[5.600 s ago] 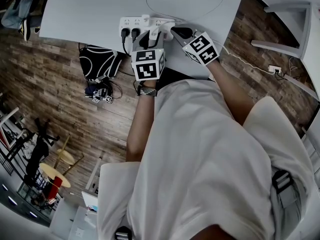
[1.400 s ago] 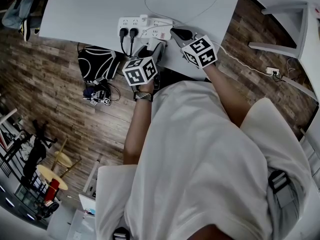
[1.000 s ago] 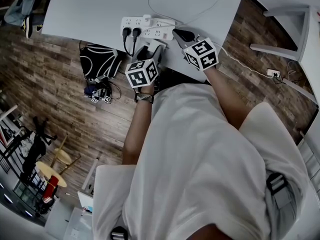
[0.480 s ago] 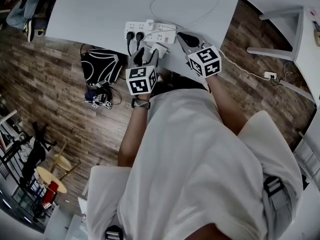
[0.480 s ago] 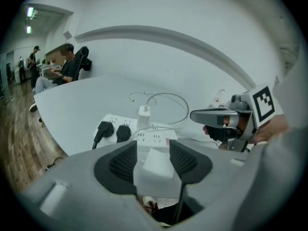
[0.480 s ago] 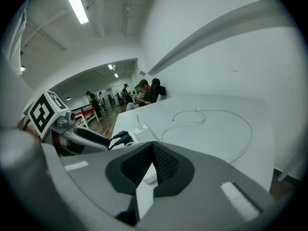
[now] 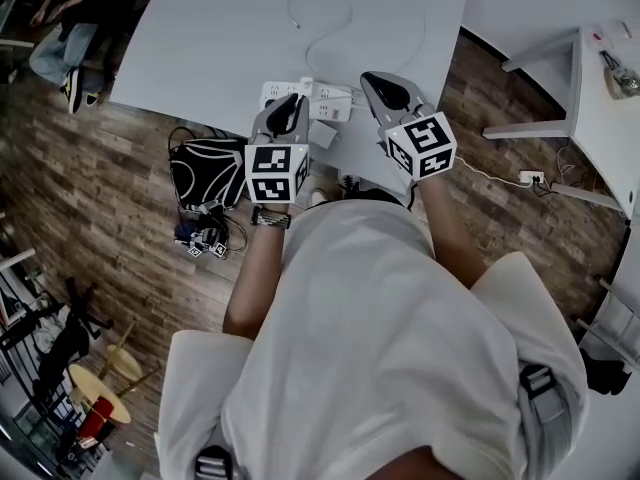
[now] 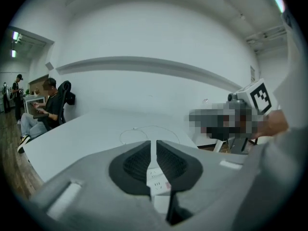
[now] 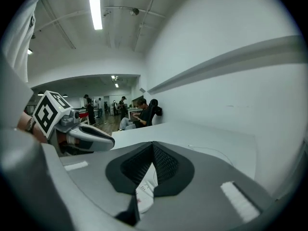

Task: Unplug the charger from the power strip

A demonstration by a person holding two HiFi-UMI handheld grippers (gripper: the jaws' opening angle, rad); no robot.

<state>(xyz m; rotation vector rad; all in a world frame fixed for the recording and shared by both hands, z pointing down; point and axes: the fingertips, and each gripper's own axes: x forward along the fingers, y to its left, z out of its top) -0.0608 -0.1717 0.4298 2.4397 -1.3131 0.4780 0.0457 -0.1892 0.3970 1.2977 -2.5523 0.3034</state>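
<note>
Change: both hand-held grippers have come up off the table (image 7: 200,38) and now hang above its near edge, pulled back from the socket row.
Left hand-held gripper (image 7: 290,100): jaws have just been closing. The pads are now all but together with only a thin slit between them, and nothing sits in it.
Right hand-held gripper (image 7: 372,80): pads pressed together at the tips and empty.
Charger (image 7: 322,134): small white block lying loose on the table, just in front of the power strip (image 7: 330,99) near the table's front edge. Neither tool touches it.
Read for the task: the charger looks to be out of its socket and set down. With both tools clear and empty, I'd call the unplug done and this the retreat.
Cable (image 8: 149,126): thin white lead looped on the table beyond the strip. I can't tell what either end joins.
Strip sockets: the left end is hidden behind the left tool, so I can't say what's plugged in there. The visible right part shows bare sockets.
Container: the only one is a black bag (image 7: 205,168) on the floor below the table edge. Its contents aren't visible.
Risk: the loose charger sits close to the table's edge, so a snagged lead could drag it off.
</note>
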